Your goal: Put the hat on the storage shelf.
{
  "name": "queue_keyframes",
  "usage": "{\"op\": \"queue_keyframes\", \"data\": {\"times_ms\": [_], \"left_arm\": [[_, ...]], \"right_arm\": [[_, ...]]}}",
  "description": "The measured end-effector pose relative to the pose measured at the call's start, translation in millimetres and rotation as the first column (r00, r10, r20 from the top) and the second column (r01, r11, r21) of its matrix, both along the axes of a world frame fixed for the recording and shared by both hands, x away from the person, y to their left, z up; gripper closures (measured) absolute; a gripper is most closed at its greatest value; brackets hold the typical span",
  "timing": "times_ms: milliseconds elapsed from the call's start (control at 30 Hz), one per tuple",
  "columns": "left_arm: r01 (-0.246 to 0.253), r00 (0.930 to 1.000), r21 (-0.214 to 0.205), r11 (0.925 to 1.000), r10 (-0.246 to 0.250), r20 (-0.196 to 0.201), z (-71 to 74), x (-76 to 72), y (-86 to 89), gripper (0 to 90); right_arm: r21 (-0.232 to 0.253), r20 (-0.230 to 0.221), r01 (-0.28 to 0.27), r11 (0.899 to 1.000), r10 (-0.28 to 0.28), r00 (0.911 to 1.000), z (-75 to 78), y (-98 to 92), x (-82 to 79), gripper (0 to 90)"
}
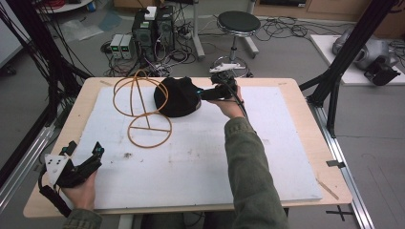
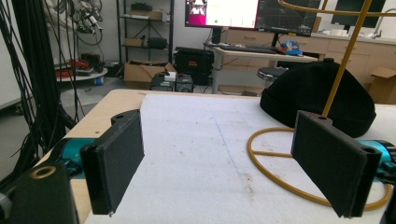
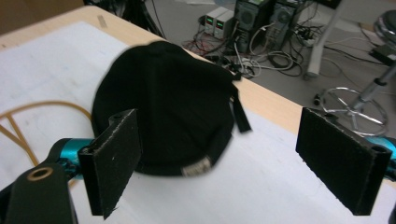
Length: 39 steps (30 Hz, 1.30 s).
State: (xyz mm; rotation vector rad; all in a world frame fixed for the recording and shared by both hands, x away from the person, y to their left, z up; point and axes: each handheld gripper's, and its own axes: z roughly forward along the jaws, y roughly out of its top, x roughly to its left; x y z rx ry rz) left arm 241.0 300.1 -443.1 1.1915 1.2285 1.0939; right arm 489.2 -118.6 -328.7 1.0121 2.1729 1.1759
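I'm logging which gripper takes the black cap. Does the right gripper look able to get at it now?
Probably yes. The right gripper is at the black fabric cap, its jaws spread wide with the cap's rim between and just ahead of them; the tan wire stand lies on the cap's far side.

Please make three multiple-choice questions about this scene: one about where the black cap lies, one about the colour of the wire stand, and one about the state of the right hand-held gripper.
1. Where does the black cap lie?
A. on the white mat, beside the wire stand
B. on the floor
C. on the stool

2. What colour is the wire stand?
A. blue
B. yellow-brown
C. red

3. What is the state of the right hand-held gripper?
A. shut on the cap
B. shut on nothing
C. open, facing the cap

Answers: 1 A, the high view shows it on the white mat next to the stand. 2 B, its rings look yellow-brown. 3 C, its jaws stand wide apart with the cap beyond them.
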Motion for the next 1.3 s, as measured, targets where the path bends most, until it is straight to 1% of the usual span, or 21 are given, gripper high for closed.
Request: {"op": "queue_keyframes", "data": {"times_ms": [67, 100, 167, 200, 267, 300, 367, 433, 500, 533, 667, 700, 733, 833, 1000, 1133, 1167, 1200, 1233, 1267, 1300], "left_arm": [[0.004, 1.0, 0.0, 1.0, -0.004, 0.0, 0.3, 0.2, -0.8, 17.3], [0.006, 1.0, 0.003, 1.0, -0.006, -0.003, 0.5, 0.4, -1.2, 17.3], [0.012, 0.9999, 0.008, 0.9999, -0.012, -0.002, 1.0, 1.0, -2.6, 17.2], [0.016, 0.9999, 0.01, 0.9998, -0.016, -0.003, 1.2, 1.2, -3.3, 17.2], [0.02, 0.9998, 0.01, 0.9998, -0.02, 0.0, 1.6, 2.0, -4.8, 17.3], [0.022, 0.9998, 0.009, 0.9997, -0.022, 0.001, 1.7, 2.3, -5.5, 17.3], [0.025, 0.9997, 0.013, 0.9996, -0.025, 0.002, 1.9, 3.0, -6.5, 17.2], [0.027, 0.9996, 0.012, 0.9995, -0.028, 0.003, 1.7, 3.8, -7.1, 17.3], [0.03, 0.9995, 0.017, 0.9994, -0.03, 0.0, 1.4, 4.4, -6.9, 17.3], [0.031, 0.9995, 0.017, 0.9994, -0.031, -0.001, 1.3, 4.7, -6.8, 17.2], [0.034, 0.9994, 0.023, 0.9991, -0.034, -0.003, 0.6, 4.7, -5.8, 17.2], [0.034, 0.9994, 0.025, 0.9991, -0.033, -0.004, 0.5, 4.6, -5.3, 17.3], [0.033, 0.9995, 0.022, 0.9992, -0.033, -0.003, 0.4, 4.5, -4.7, 17.3], [0.032, 0.9995, 0.021, 0.9993, -0.032, -0.005, 0.2, 4.4, -3.7, 17.2], [0.036, 0.9993, 0.022, 0.9991, -0.036, 0.0, 0.2, 4.6, -4.0, 17.3], [0.04, 0.9992, 0.022, 0.9989, -0.04, -0.001, 0.5, 5.3, -4.9, 17.3], [0.04, 0.9992, 0.022, 0.9989, -0.04, -0.001, 0.5, 5.3, -4.9, 17.4], [0.042, 0.9991, 0.02, 0.9989, -0.042, 0.0, 0.5, 5.6, -5.3, 17.4], [0.044, 0.999, 0.023, 0.9988, -0.044, 0.001, 0.5, 6.0, -5.9, 17.4], [0.044, 0.999, 0.023, 0.9988, -0.044, 0.001, 0.5, 6.0, -5.9, 17.3], [0.045, 0.999, 0.023, 0.9987, -0.045, 0.0, 0.5, 6.1, -6.0, 17.4]], "right_arm": [[-0.002, -0.004, -0.004, 1.0, 0.004, 1.0, 0.1, 5.3, 1.9, 14.0], [-0.003, -0.007, -0.012, 1.0, 0.012, 0.9999, -0.7, 16.3, 5.9, 14.0], [0.013, -0.011, -0.022, 1.0, 0.022, 0.9997, -2.8, 27.4, 10.2, 14.0], [0.013, -0.011, -0.022, 1.0, 0.022, 0.9997, -2.8, 27.4, 10.2, 14.0], [0.016, -0.029, -0.03, 0.999, 0.03, 0.9991, -9.9, 44.3, 17.5, 14.1], [0.011, -0.039, -0.031, 0.999, 0.032, 0.9987, -13.1, 50.2, 20.2, 14.1], [-0.003, -0.031, -0.029, 1.0, 0.029, 0.9991, -19.3, 62.1, 24.0, 14.1], [-0.003, -0.029, -0.024, 1.0, 0.024, 0.9993, -21.5, 66.1, 25.1, 14.1], [-0.009, -0.027, -0.02, 1.0, 0.02, 0.9994, -29.4, 77.4, 28.8, 14.1], [-0.032, -0.03, -0.012, 0.999, 0.011, 0.9995, -37.3, 85.1, 31.7, 14.2], [-0.054, -0.042, -0.006, 0.999, 0.004, 0.9991, -48.4, 90.1, 36.2, 17.2], [-0.061, -0.047, -0.003, 0.998, 0.001, 0.9989, -52.8, 91.5, 37.5, 23.0], [-0.061, -0.047, -0.003, 0.998, 0.001, 0.9989, -52.8, 91.5, 37.5, 23.0], [-0.059, -0.041, -0.003, 0.998, 0.0, 0.9992, -56.1, 94.1, 38.1, 32.6], [-0.056, -0.068, -0.014, 0.998, 0.01, 0.9977, -59.4, 95.5, 38.2, 39.9], [-0.059, -0.107, -0.011, 0.998, 0.004, 0.9943, -64.4, 97.7, 37.5, 57.6], [-0.06, -0.102, -0.01, 0.998, 0.004, 0.9947, -65.3, 98.3, 37.7, 61.0], [-0.06, -0.102, -0.01, 0.998, 0.004, 0.9947, -65.3, 98.3, 37.7, 61.0], [-0.068, -0.093, 0.012, 0.998, -0.018, 0.9955, -66.5, 99.6, 37.5, 71.9], [-0.067, -0.093, 0.036, 0.997, -0.043, 0.9948, -66.4, 99.2, 37.4, 77.8], [-0.053, -0.109, 0.049, 0.997, -0.055, 0.9925, -66.4, 98.0, 37.9, 82.5]]}}
